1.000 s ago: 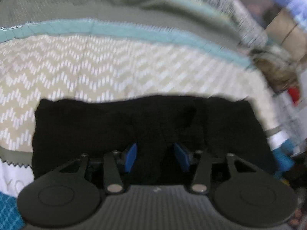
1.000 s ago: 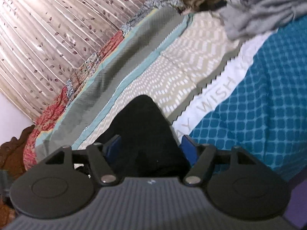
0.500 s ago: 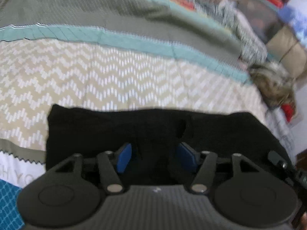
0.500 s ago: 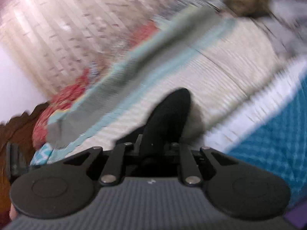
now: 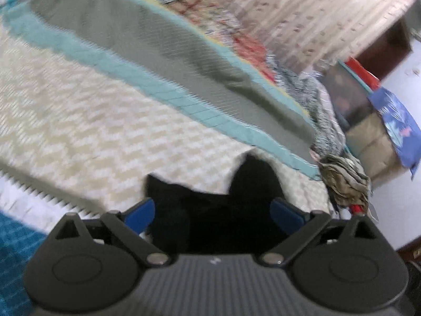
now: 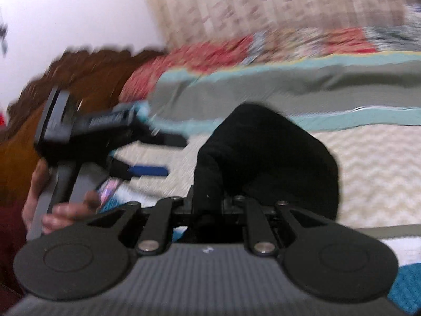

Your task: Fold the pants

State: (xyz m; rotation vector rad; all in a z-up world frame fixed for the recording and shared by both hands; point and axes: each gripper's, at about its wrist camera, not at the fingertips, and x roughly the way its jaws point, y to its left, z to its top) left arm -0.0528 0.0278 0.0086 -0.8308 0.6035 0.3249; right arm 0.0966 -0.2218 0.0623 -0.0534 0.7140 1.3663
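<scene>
Pants [image 6: 265, 155], black, bunched into a raised hump directly ahead of your right gripper [image 6: 214, 205]; its jaws have just been closing and are now drawn in tight on a fold of the fabric, lifting it off the patterned bedspread [image 6: 368, 173]. In the left wrist view, the same dark cloth [image 5: 215, 210] sits low between the fingers of your left gripper [image 5: 213, 212], whose jaws have just been opening and stand wide, blue pads [image 5: 139, 214] clear of the fabric on both sides. The right wrist view also catches that left gripper from the side, off to the left, fingers spread with nothing between them, your hand [image 6: 60, 210] on its handle. Frames are motion-blurred.
</scene>
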